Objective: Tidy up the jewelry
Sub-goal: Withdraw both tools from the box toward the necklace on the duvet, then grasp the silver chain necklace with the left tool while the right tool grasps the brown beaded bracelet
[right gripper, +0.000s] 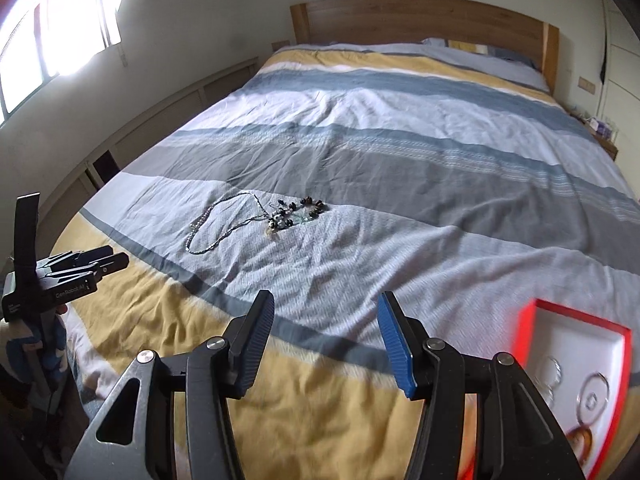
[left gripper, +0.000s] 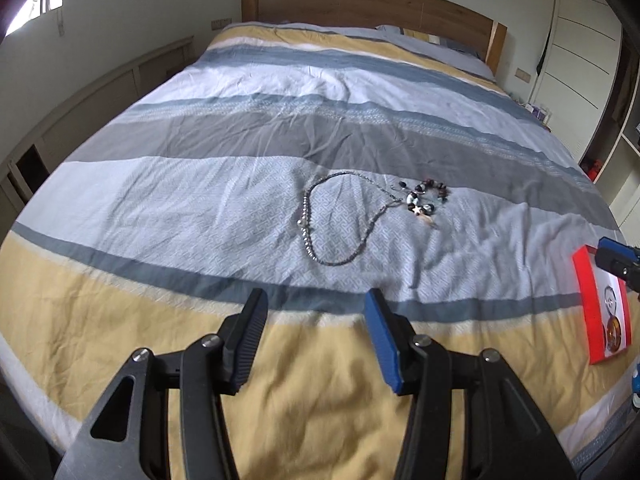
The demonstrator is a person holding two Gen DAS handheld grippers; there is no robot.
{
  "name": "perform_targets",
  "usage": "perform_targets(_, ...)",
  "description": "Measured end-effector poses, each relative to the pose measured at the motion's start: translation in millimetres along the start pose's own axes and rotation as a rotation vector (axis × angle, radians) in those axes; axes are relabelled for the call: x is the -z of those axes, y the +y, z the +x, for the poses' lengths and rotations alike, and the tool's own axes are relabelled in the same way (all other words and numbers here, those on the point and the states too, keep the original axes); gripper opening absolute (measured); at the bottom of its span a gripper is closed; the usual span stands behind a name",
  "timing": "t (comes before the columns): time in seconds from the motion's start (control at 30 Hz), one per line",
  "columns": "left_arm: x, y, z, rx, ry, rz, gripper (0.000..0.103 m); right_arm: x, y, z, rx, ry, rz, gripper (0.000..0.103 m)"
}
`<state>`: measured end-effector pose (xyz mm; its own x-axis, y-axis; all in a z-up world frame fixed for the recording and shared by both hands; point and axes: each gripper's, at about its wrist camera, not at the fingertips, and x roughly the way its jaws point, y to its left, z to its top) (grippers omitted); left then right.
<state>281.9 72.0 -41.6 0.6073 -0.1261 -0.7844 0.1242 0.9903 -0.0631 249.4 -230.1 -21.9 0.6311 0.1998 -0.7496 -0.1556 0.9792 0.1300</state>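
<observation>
A long beaded necklace [left gripper: 308, 220] lies in a loop on the striped bedspread [left gripper: 200, 184]. A chunky dark-and-white bead bracelet [left gripper: 424, 198] lies just right of it. Both also show in the right wrist view, the necklace [right gripper: 208, 230] and the bracelet [right gripper: 296, 212]. A red-edged white jewelry box [left gripper: 604, 308] [right gripper: 576, 376] sits at the bed's near right and holds a few rings or bangles. My left gripper [left gripper: 316, 304] is open and empty, short of the necklace. My right gripper [right gripper: 326, 308] is open and empty, left of the box.
A wooden headboard [left gripper: 360, 4] and pillows stand at the far end. Low cabinets [left gripper: 100, 96] run along the left wall under a window. A wardrobe [left gripper: 580, 48] and a nightstand stand at the right. The left gripper shows in the right wrist view [right gripper: 80, 264].
</observation>
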Motion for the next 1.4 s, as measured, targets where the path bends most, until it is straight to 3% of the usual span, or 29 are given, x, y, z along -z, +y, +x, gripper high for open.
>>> perform_targets(0.2, -15, -13, 57, 0.067, 0.036, 0.031, 0.048, -25, 5, 72, -0.039, 0.046, -0.023, 0.055)
perform_targets(0.47, -21, -21, 115, 0.065, 0.075, 0.079, 0.048, -36, -3, 137, -0.07, 0.086, -0.02, 0.055)
perform_targets(0.83, -37, 7, 143, 0.057, 0.036, -0.01, 0.049, -50, -7, 198, -0.111, 0.112, 0.015, 0.056)
perform_targets(1.17, -48, 8, 163, 0.0, 0.02, -0.006, 0.047, -67, 0, 224, -0.136, 0.081, 0.018, 0.057)
perform_targets(1.4, -49, 9, 170, -0.017, 0.004, -0.009, 0.036, -79, 0, 243, -0.131, 0.071, 0.022, 0.037)
